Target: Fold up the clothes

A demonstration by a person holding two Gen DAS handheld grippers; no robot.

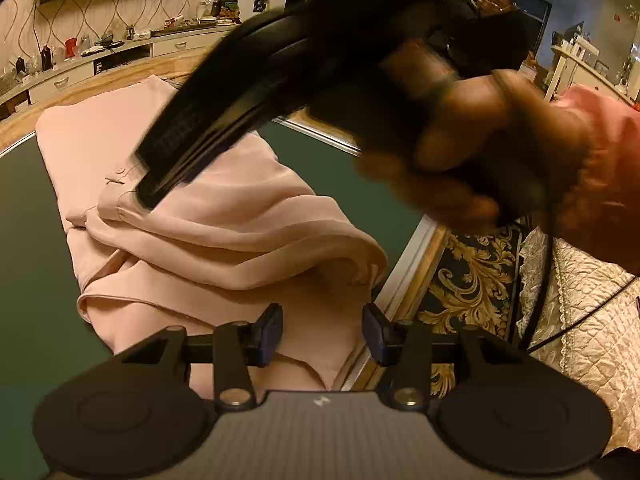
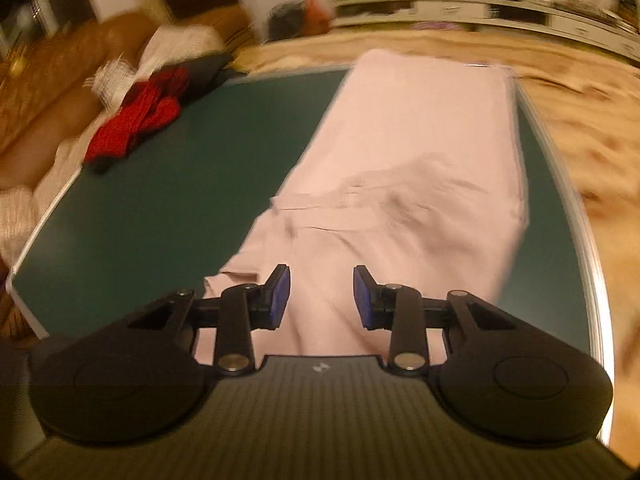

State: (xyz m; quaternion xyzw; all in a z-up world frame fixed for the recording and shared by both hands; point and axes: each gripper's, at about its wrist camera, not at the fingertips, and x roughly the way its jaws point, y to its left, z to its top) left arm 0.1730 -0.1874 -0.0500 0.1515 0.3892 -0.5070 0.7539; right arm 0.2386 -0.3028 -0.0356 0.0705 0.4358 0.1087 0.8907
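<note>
A pale pink garment (image 1: 224, 216) lies lengthwise on the green table (image 1: 28, 260), its near part bunched into loose folds with a button placket showing. My left gripper (image 1: 323, 332) hovers open over the garment's near end, close to the table's right edge, with nothing between its pads. A hand (image 1: 480, 152) in a pink sleeve holds the right gripper above the cloth, and its black fingers (image 1: 168, 152) point down at the placket. In the blurred right wrist view the right gripper (image 2: 321, 296) is open and empty above the pink garment (image 2: 420, 140), which runs to the far table edge.
A red and dark clothes pile (image 2: 136, 124) sits at the green table's (image 2: 160, 200) far left corner beside a brown sofa (image 2: 40, 100). A quilted cover (image 1: 592, 320) and patterned rug lie right of the table. A person (image 1: 496, 0) stands behind; a low cabinet (image 1: 120, 52) lines the wall.
</note>
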